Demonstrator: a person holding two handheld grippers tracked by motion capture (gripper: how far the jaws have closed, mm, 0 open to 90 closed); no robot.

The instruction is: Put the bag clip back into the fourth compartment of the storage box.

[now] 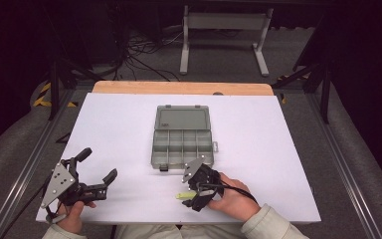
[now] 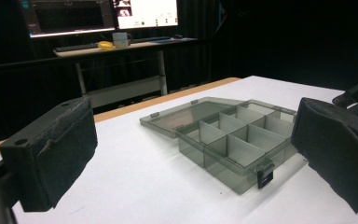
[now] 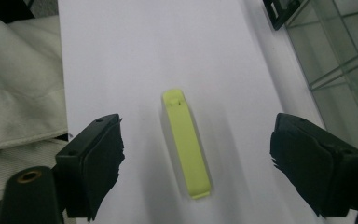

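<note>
White tabletop (image 3: 135, 56), yellow-green clip (image 3: 187, 142) flat between right gripper (image 3: 198, 161) jaws, spread apart, untouched.

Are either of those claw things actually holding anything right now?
No. The right gripper stands open around a flat yellow-green plastic clip on the table, pads clear. The left gripper is open, empty.

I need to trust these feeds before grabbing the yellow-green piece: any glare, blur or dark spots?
High view: the white table is evenly lit and the surroundings dark. Right gripper view: the yellow-green clip is sharp with a soft shadow, though the near pads are blurred. Left gripper view: the compartment box is clear, and the monitors behind are overexposed.
</note>
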